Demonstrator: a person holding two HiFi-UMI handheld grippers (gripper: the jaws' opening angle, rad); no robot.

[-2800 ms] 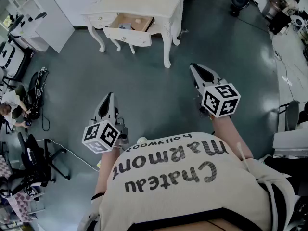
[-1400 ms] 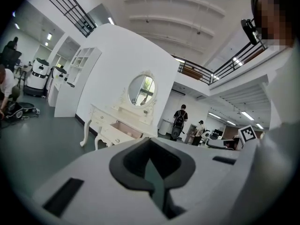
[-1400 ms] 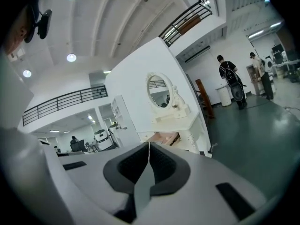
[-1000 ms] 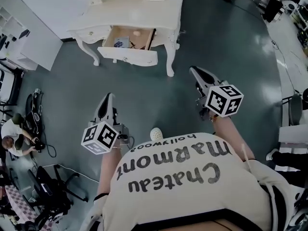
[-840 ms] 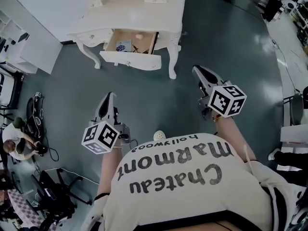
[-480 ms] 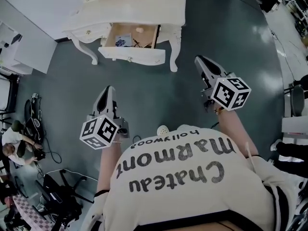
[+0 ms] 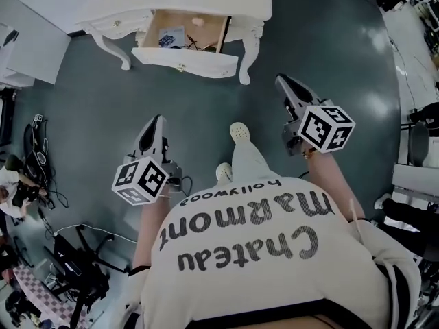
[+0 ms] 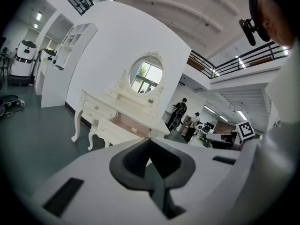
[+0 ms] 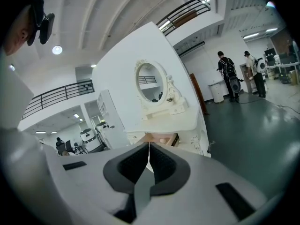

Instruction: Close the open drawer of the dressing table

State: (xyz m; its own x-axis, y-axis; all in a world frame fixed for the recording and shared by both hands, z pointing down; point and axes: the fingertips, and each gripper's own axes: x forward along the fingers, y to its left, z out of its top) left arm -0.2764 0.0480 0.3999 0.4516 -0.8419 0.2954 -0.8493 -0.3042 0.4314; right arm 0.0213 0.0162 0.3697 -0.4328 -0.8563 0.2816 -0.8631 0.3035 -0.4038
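Grey floor (image 7: 199,105) between shoe (image 7: 239,131) and pulled-out drawer (image 7: 185,62) front edge.

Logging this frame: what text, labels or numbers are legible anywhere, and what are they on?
"Chateau Marmont": on the person's shirt, upside down in the head view.
"hollywood": same shirt, smaller, near the collar.
Items in the open drawer: too small to read.
Left marker cube, right marker cube: patterns only.

- Holds grey two-jaw left gripper (image 7: 156,122) forward, tilted slightly down, jaws pressed together, empty.
- Holds matching right gripper (image 7: 281,81) likewise, jaws together, nothing between.
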